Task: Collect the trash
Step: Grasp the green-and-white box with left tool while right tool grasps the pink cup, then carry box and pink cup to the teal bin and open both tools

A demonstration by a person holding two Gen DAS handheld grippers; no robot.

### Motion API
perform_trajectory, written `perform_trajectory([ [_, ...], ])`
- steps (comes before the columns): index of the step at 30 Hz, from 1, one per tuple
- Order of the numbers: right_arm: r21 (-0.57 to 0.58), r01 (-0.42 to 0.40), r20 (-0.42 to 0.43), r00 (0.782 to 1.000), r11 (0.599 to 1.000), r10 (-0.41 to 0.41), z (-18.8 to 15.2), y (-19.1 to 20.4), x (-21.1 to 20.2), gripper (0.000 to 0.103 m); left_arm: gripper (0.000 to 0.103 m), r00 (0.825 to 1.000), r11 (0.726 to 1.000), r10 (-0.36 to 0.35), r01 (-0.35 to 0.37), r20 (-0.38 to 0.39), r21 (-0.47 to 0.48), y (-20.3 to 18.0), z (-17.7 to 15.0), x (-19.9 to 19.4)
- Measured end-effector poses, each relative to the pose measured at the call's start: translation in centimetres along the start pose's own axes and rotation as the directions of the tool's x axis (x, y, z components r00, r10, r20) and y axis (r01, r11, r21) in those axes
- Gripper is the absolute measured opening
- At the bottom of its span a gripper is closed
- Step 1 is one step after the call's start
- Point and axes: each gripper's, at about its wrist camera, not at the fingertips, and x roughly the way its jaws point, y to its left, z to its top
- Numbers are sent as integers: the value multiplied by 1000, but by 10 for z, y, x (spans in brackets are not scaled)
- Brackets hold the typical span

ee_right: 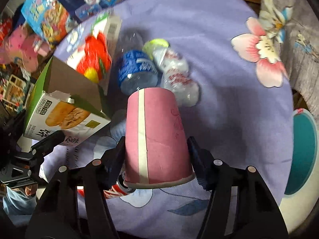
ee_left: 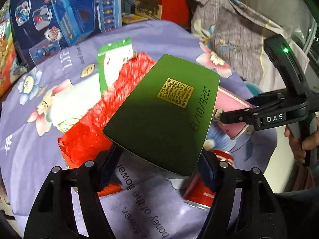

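Your left gripper [ee_left: 159, 167] holds the green box [ee_left: 165, 115] — both pads press on its sides, and the box is up off the purple cloth [ee_left: 33, 155]. Your right gripper [ee_right: 156, 159] has the pink paper cup [ee_right: 157, 137] between its fingers. The left pad touches the cup, but the right pad looks just beside it, so I cannot tell if the squeeze is firm yet.

To do this well, close the right fingers gently. The cup is thin paper and will crush if you press hard. Keep the green box level so it does not slip out, and lift both straight up before you carry them to the teal bin [ee_right: 303, 153] at the cloth's edge.

Count the trash on the cloth — two plastic bottles, one with a blue label [ee_right: 137, 69] and one clear [ee_right: 177, 73]. One red can [ee_right: 113, 191] lies under the cup. One red-and-white carton [ee_right: 95, 55] sits behind the box. One cup, one green box.
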Motion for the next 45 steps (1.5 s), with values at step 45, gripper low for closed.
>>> perform_trajectory([
  [45,739,-11,213,952,674,-218,-152,-366,-104,59,80,938,892,-158,269,-307,363,-345,126,190],
])
